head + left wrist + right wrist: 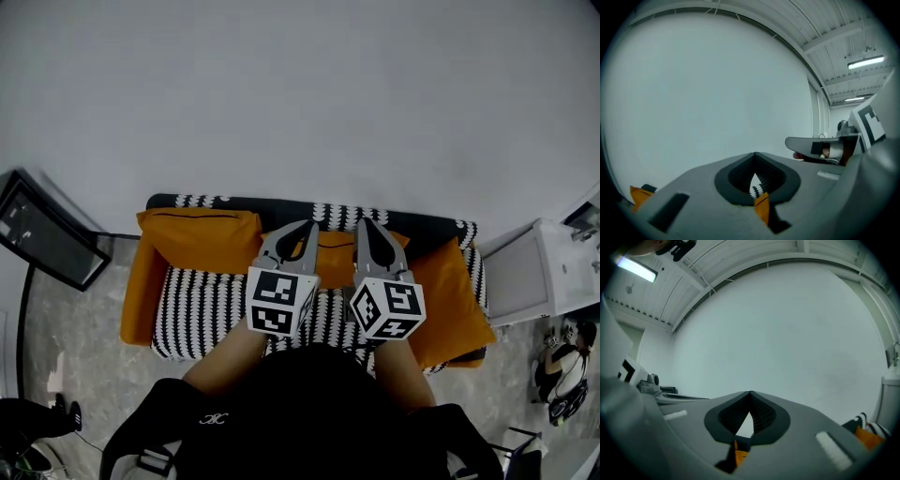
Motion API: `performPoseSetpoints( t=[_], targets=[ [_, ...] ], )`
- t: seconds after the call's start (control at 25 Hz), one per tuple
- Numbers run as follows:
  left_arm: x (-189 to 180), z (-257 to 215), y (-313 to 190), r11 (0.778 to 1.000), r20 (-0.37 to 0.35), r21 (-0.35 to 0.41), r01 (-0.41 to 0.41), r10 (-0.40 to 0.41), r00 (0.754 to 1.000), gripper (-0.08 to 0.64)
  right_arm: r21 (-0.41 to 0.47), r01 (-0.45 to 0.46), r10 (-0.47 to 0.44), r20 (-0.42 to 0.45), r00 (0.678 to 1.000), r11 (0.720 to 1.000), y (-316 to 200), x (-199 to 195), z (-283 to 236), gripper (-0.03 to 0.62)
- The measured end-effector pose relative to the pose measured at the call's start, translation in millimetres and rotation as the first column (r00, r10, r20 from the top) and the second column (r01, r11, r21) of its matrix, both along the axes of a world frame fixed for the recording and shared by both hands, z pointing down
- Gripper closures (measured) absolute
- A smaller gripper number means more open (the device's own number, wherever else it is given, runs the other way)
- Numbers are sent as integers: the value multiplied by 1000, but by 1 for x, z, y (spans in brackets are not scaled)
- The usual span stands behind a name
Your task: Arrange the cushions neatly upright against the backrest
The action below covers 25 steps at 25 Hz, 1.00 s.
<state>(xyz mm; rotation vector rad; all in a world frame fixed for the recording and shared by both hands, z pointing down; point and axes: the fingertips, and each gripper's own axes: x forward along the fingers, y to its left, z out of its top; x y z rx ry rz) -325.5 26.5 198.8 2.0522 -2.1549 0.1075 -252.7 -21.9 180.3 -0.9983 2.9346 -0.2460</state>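
A black-and-white patterned sofa [202, 305] stands against the wall. One orange cushion [202, 234] leans on the backrest at the left, another [334, 247] sits in the middle, and a third [452, 291] lies tilted at the right end. My left gripper [307, 226] and right gripper [365, 223] hover side by side over the middle cushion, both shut with nothing between the jaws. In the left gripper view the shut jaws [754, 155] frame a sliver of orange cushion [762, 208]. The right gripper view shows the same orange [739, 456] under its shut jaws [750, 393].
A plain white wall [300, 94] rises behind the sofa. A dark framed panel [47, 239] leans at the left, and a white cabinet [548, 272] stands at the right. A person [562, 370] crouches on the floor at the lower right.
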Motion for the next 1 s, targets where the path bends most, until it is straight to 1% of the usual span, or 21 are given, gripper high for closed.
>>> performPoseSetpoints(
  t=[0.08,0.16,0.24,0.32,0.4,0.56,0.68,0.84,1.0],
  targets=[
    [-1,5,6,1000,9,-7,-2,3,1000,552,19,22,-21,-8,1000,1000,11,-1,2,589],
    [0,14,13,1000,1,-17,-16,16,1000,552,97,38,-34,-39,999,995,29,0,3,586],
    [5,23,19,999,-27,-31,-41,40,999,552,163,71,-58,-81,995,984,52,3,7,584],
    [12,31,23,996,-58,-44,-76,74,996,552,168,107,-88,-119,989,980,69,7,17,583],
    [21,38,26,991,-77,-55,-119,115,990,551,148,104,-83,-142,986,983,78,18,25,583],
    [46,54,26,975,-98,-78,-208,200,975,551,88,-8,21,-156,988,996,77,57,43,583],
    [66,64,25,958,-117,-94,-271,259,959,552,83,-114,128,-189,974,990,74,91,53,583],
    [99,70,20,932,-110,-104,-347,336,936,552,90,-254,268,-222,937,963,66,146,60,583],
    [136,73,4,904,-104,-108,-414,404,909,552,84,-389,398,-206,894,917,54,203,59,583]
  ],
)
